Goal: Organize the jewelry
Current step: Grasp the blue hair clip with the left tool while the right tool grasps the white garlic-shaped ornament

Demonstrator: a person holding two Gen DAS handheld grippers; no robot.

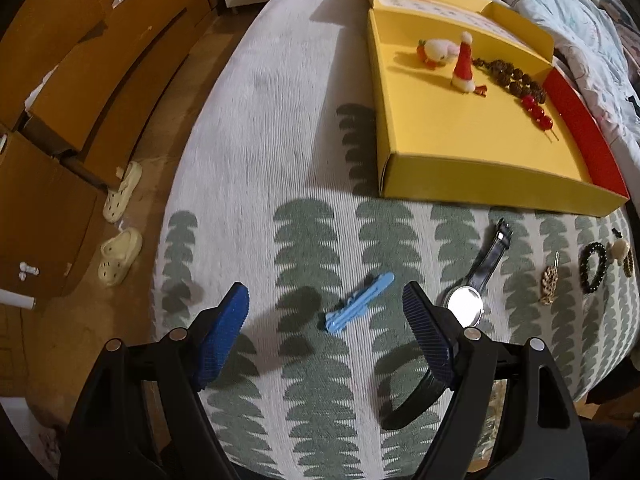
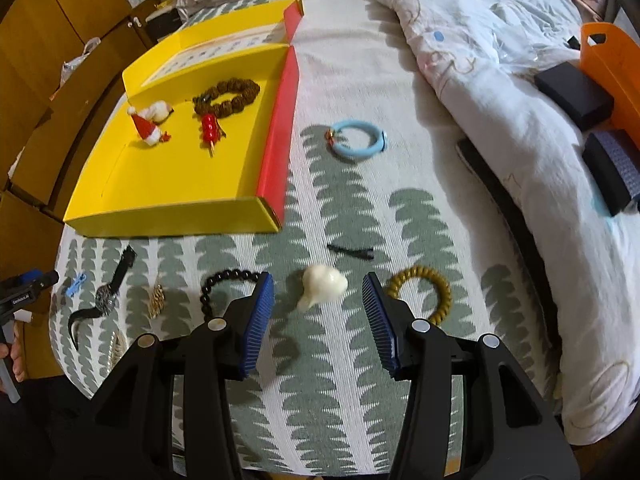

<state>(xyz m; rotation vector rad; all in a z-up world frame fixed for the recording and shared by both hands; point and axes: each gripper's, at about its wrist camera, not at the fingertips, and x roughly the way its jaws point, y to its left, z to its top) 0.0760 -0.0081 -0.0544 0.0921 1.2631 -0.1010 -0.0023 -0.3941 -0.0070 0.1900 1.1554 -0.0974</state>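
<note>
- Right now each hand-held gripper hangs over its own target on the bed [image 2: 360, 80], pointing steeply down.
- Left hand-held gripper [image 1: 326, 304]: jaws stand wide and hold nothing. The blue hair clip [image 1: 358, 309] lies between the two blue pads, touching neither.
- Its long axis runs diagonally, lower left to upper right in the left wrist view, so it lies slanted across the gap rather than square to the pads; a small roll of the wrist would probably help the pinch.
- Right hand-held gripper [image 2: 318, 294]: jaws about half open, empty. The cream white hair claw [image 2: 323, 286] sits just ahead of the fingertips, between them, its narrow end pointing down and left.
- Nearness: the left hand is nearer the clip and the watch [image 1: 476, 280]; the right is nearer the claw, the black bead bracelet [image 2: 216, 288] and the olive coil hair tie [image 2: 430, 292].
- Already in the yellow box [image 2: 168, 222]: one Santa hat clip [image 2: 146, 128], one white plush clip [image 2: 160, 110], one brown bead bracelet [image 2: 228, 94], one red bead stick [image 2: 209, 128].
- Still loose on the bed, eight pieces: one blue hair clip, one watch, one gold leaf clip [image 2: 157, 300], one black bead bracelet, one white claw, one olive coil tie, one black hairpin [image 2: 352, 251], one light blue bangle [image 2: 360, 140].
</note>
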